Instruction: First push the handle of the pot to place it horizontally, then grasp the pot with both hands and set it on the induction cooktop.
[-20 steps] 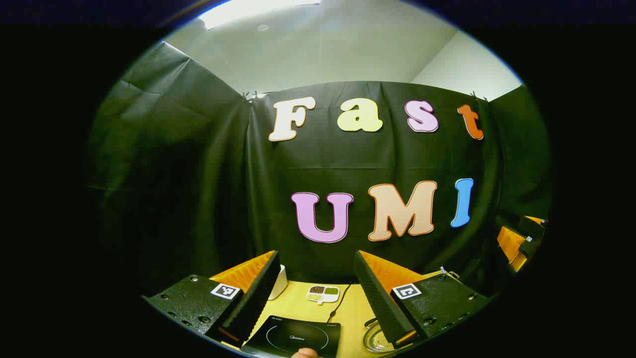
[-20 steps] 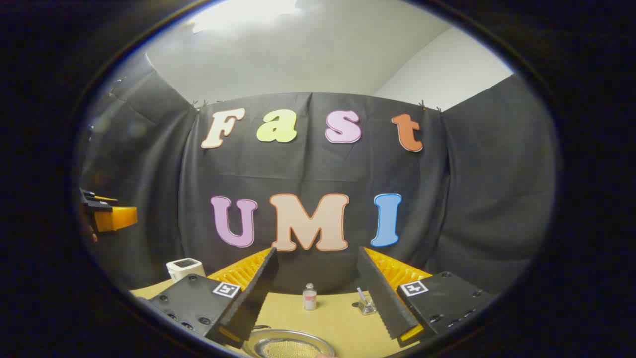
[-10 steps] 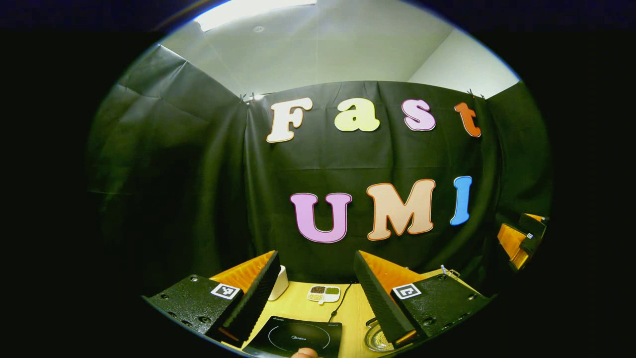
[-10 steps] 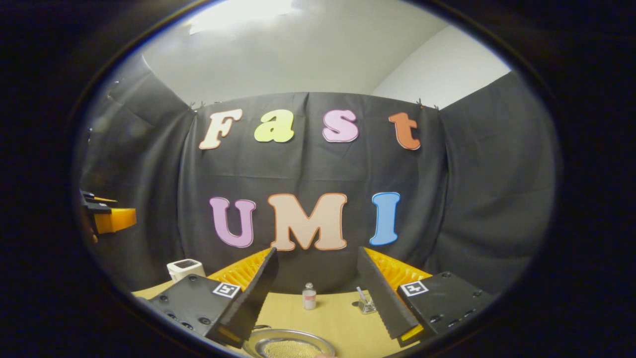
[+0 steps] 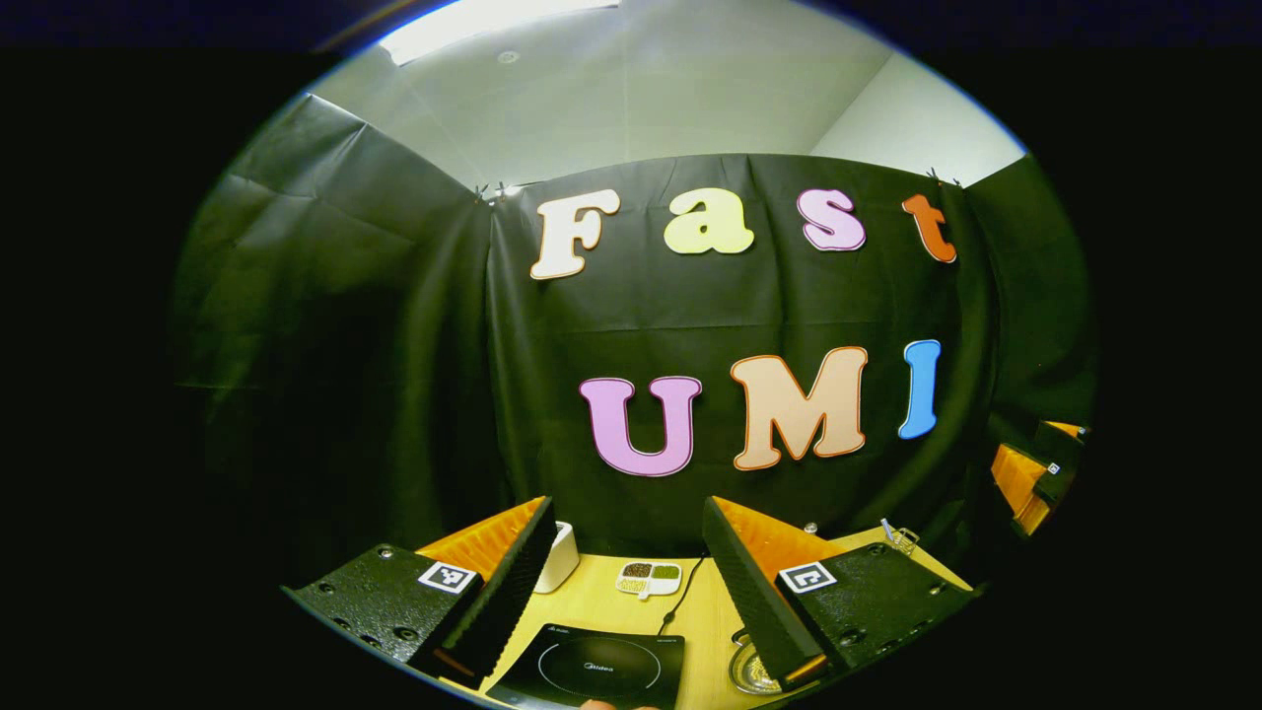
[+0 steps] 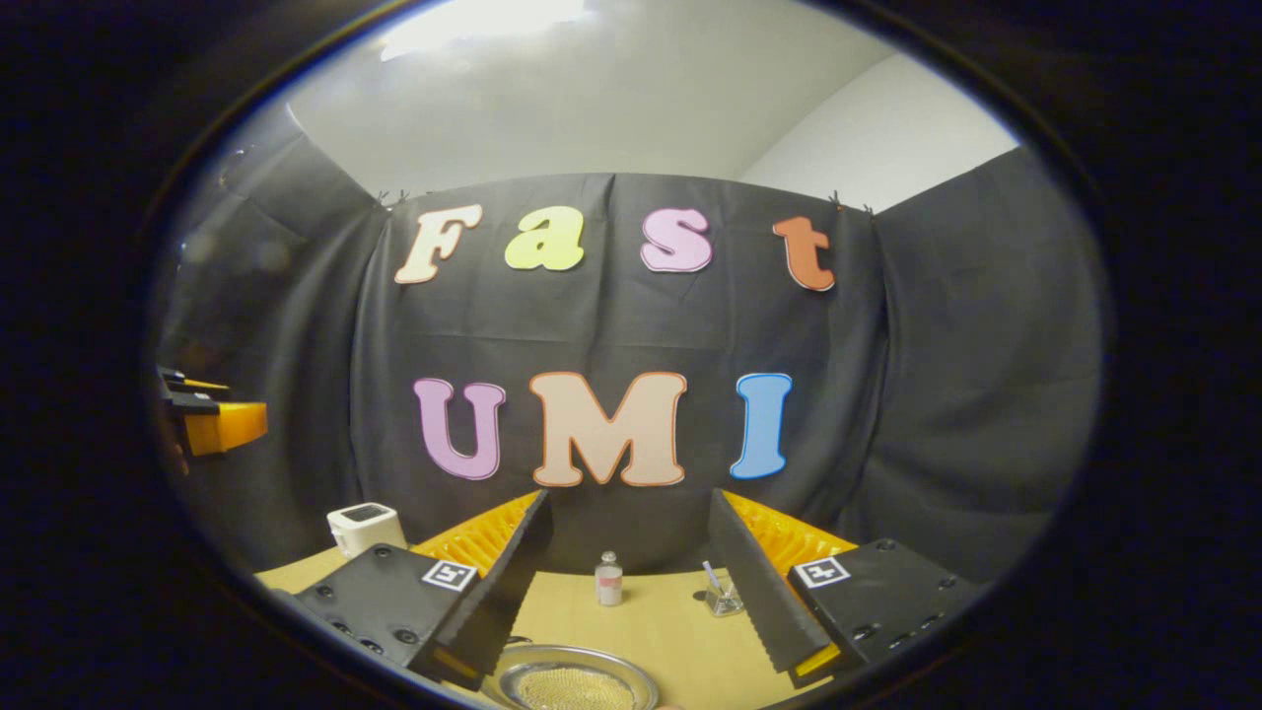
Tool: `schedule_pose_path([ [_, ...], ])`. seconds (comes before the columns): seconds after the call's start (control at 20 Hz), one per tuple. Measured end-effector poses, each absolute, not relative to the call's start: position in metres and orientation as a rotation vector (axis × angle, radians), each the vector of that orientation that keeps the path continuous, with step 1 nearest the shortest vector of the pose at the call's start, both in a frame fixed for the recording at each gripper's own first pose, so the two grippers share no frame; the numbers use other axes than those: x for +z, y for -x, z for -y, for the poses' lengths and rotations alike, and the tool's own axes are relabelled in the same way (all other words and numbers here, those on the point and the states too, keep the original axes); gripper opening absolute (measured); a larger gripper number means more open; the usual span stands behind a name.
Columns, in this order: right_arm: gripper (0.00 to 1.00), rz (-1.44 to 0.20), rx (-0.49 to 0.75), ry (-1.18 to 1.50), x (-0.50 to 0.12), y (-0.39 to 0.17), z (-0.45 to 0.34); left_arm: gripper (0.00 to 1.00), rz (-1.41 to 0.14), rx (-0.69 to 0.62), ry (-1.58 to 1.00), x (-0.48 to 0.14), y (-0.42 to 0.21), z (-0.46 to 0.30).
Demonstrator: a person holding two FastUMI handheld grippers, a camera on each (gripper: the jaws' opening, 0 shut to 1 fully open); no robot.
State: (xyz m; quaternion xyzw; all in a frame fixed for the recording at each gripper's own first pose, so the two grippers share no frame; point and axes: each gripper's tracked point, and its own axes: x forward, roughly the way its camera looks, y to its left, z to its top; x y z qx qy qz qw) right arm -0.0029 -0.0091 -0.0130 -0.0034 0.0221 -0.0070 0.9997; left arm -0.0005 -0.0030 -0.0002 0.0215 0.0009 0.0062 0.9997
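Left claw [image 5: 621, 592]: fingers spread wide, nothing between them, held above the bench [image 5: 601, 602]. In the left gripper view the induction cooktop [image 5: 592, 669] lies flat at the near edge of the bench, framed in the gap between the fingers; its cord [image 5: 680, 597] runs off toward the far edge. Beyond it, near the far edge, a small white divided dish [image 5: 649, 579] with dark and green fillings. A white box [image 5: 559, 557] stands just behind the left finger. The pot [image 5: 754, 673] shows as a metal rim at the cooktop's right side, apart from it and mostly hidden by the right finger; handle position cannot be told.

Right claw [image 6: 626, 597]: fingers also spread wide, gripping nothing. In the right gripper view the pot's round rim and mesh-like inside [image 6: 574, 685] sit at the near edge, low between the fingers and not touching either. A small bottle [image 6: 608, 579] and a small clear glass jar [image 6: 725, 597] stand near the far edge of the bench.
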Motion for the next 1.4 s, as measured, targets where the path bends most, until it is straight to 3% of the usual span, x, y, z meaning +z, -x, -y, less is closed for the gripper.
schedule_pose_path([
  [0.05, 0.97, -0.049, -0.015, 0.007, -0.014, 0.003, 0.010, 0.93, -0.001, 0.014, -0.048, 0.001, 0.000, 0.003],
  [0.15, 0.82, -0.064, -0.014, 0.001, -0.017, 0.003, 0.007, 0.93, 0.005, 0.016, -0.046, 0.002, 0.001, 0.003],
  [0.25, 0.80, -0.095, -0.024, -0.008, -0.020, 0.008, 0.007, 0.93, 0.010, 0.011, -0.031, 0.003, 0.001, 0.005],
  [0.35, 0.31, -0.129, -0.009, -0.028, -0.028, 0.007, 0.005, 0.93, 0.014, 0.013, -0.030, 0.003, 0.002, 0.003],
  [0.4, 0.24, -0.140, 0.013, -0.041, -0.033, 0.005, 0.002, 0.93, 0.016, 0.016, -0.035, 0.003, 0.002, 0.002],
  [0.45, 0.24, -0.141, 0.022, -0.050, -0.033, 0.007, 0.000, 0.93, 0.019, 0.018, -0.040, 0.005, 0.003, 0.002],
  [0.55, 0.05, -0.143, -0.006, -0.057, -0.034, 0.001, 0.008, 0.93, 0.027, 0.021, -0.042, 0.006, 0.004, 0.003],
  [0.95, 0.02, -0.114, 0.045, -0.032, -0.031, 0.017, 0.005, 0.93, 0.052, 0.022, -0.033, 0.014, 0.013, 0.005],
  [1.4, 0.04, -0.274, 0.077, -0.024, -0.099, 0.031, 0.006, 0.96, 0.067, 0.024, -0.040, 0.018, 0.019, 0.008],
])
